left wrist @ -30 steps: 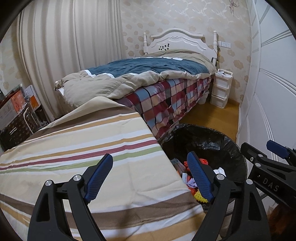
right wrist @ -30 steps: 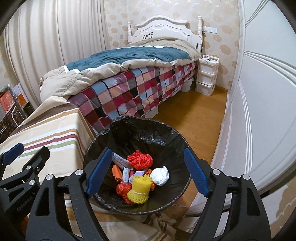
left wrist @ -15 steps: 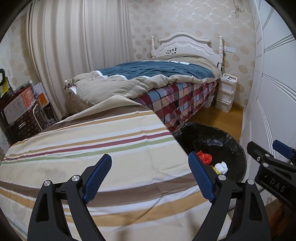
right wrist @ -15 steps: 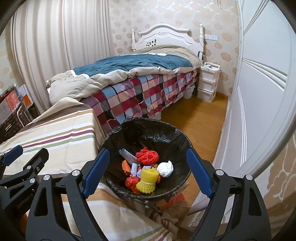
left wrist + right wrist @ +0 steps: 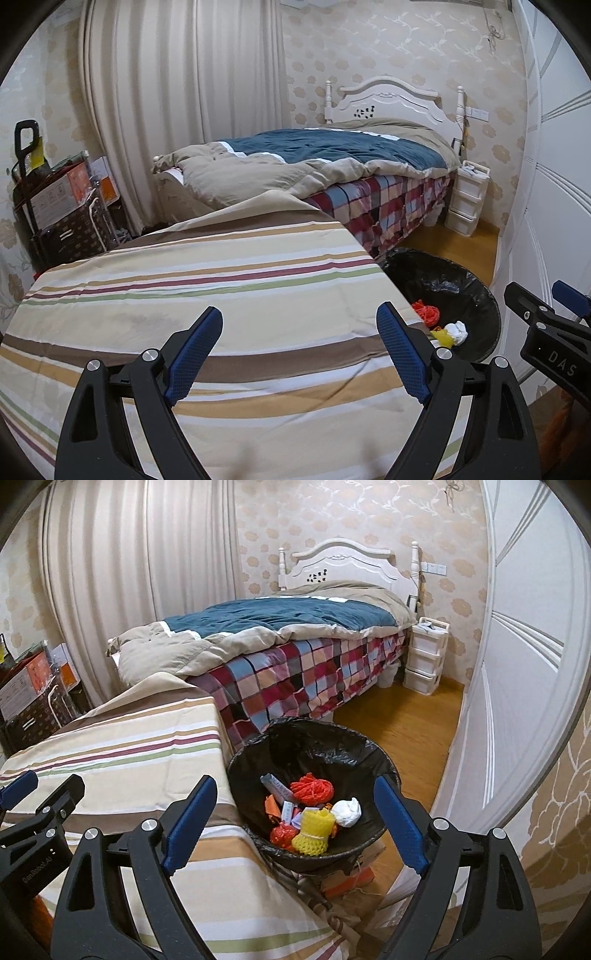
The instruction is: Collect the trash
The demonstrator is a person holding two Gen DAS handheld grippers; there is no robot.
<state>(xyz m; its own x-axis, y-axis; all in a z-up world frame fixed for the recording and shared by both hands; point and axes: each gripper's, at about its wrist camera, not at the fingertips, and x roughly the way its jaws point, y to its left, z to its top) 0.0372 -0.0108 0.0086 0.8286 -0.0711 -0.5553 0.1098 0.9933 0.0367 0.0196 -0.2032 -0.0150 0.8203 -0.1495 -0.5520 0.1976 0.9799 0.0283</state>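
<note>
Both of my grippers sit farther back from the bin than a second ago: in the left wrist view the striped cloth now fills most of the foreground, and in the right wrist view the bin looks smaller and more of the wooden floor (image 5: pixel 413 723) shows.

My left gripper (image 5: pixel 299 350) hangs over the striped cloth (image 5: pixel 207 280), jaws spread wide, nothing between them. My right gripper (image 5: pixel 291 823) is also spread and empty, above the near rim of the bin.

Surface: one table draped in striped cloth, bare where I can see it. Room: one bed (image 5: pixel 295 664) with a blue-and-tan quilt and checked cover, one white drawer unit (image 5: pixel 424 657) beside it, pleated curtains (image 5: pixel 177 99), white wardrobe doors (image 5: pixel 517 646) on the right, stacked boxes (image 5: pixel 55 199) far left.

The trash lies in the one black-lined bin (image 5: pixel 314 746) on the floor, just beside the table's corner. Counted: one red net bundle (image 5: pixel 312 789), one yellow foam net (image 5: pixel 314 829), one white crumpled wad (image 5: pixel 347 811), one smaller red net (image 5: pixel 282 834); the wrappers (image 5: pixel 280 794) beneath overlap, perhaps three or four.
</note>
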